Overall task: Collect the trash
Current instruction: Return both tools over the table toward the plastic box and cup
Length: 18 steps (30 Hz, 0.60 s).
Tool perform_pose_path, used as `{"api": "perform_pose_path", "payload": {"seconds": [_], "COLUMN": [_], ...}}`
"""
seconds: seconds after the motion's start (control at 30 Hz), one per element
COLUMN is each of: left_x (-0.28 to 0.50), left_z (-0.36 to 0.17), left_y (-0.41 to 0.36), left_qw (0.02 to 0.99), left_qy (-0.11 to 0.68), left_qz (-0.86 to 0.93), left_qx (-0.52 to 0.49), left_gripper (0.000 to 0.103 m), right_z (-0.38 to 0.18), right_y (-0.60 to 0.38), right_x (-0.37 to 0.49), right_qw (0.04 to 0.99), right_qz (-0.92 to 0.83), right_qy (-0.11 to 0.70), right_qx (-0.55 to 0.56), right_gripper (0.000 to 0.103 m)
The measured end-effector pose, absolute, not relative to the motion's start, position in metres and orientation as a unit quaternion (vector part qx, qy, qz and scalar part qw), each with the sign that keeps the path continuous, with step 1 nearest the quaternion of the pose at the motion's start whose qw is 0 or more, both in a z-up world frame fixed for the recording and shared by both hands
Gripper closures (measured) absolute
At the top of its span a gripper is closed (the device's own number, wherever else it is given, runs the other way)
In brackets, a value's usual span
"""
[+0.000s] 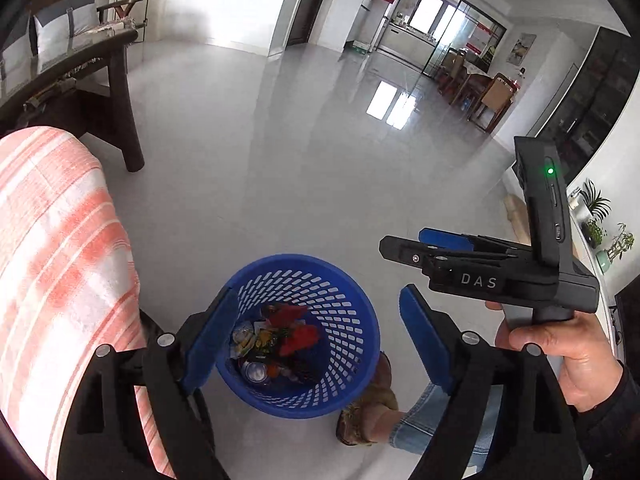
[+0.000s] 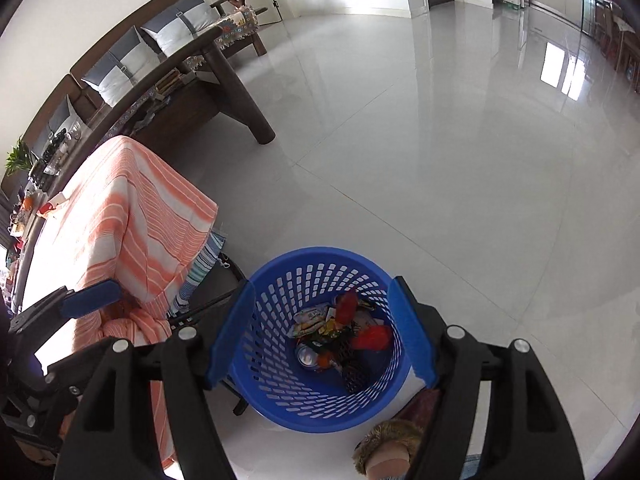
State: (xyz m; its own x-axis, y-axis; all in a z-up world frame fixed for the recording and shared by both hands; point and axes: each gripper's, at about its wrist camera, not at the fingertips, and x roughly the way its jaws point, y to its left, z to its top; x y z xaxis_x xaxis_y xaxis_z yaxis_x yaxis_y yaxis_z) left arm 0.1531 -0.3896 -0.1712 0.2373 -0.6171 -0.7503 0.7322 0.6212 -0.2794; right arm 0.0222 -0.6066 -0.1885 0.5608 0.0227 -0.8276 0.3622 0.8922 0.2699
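A: Where's the trash?

B: Wrappers and a can [image 2: 307,356] lie in the blue basket [image 2: 280,412] on the floor, under both grippers.

A: Anything held?

B: No. The left gripper [image 1: 316,332] and the right gripper [image 2: 320,332] have their fingers released, nothing between them.

A: Room around it?

B: An orange striped cloth [image 2: 132,232] hangs close on the left; a slippered foot [image 1: 372,408] is just beside the near right rim. Beyond the far rim the grey floor [image 2: 440,140] lies open.

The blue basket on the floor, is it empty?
No, the blue basket already holds trash: a crushed can, red wrappers and a snack packet lie at its bottom.
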Motion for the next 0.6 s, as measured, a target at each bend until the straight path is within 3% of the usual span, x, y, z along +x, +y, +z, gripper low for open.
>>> {"api": "perform_pose_path", "payload": {"seconds": [0.1,0.27,0.6], "left_x": [0.136,0.113,0.139], "left_z": [-0.150,-0.125,-0.134], "left_y": [-0.357,-0.289,-0.128], "left_qw": [0.803,0.843,0.871], "left_qy": [0.413,0.373,0.419], "left_qz": [-0.425,-0.382,-0.251], "left_qx": [0.063,0.062,0.054], "left_gripper": [0.008,0.006,0.006], "right_z": [-0.184,-0.173,-0.151], "right_y": [-0.596,-0.555,-0.417], "right_x": [0.020,0.017,0.038], "right_qw": [0.868,0.891,0.911], "right_qz": [-0.107,-0.111,-0.031], "right_qy": [0.443,0.421,0.404], "right_qx": [0.199,0.126,0.073], "right_gripper": [0.019,0.005,0.005]}}
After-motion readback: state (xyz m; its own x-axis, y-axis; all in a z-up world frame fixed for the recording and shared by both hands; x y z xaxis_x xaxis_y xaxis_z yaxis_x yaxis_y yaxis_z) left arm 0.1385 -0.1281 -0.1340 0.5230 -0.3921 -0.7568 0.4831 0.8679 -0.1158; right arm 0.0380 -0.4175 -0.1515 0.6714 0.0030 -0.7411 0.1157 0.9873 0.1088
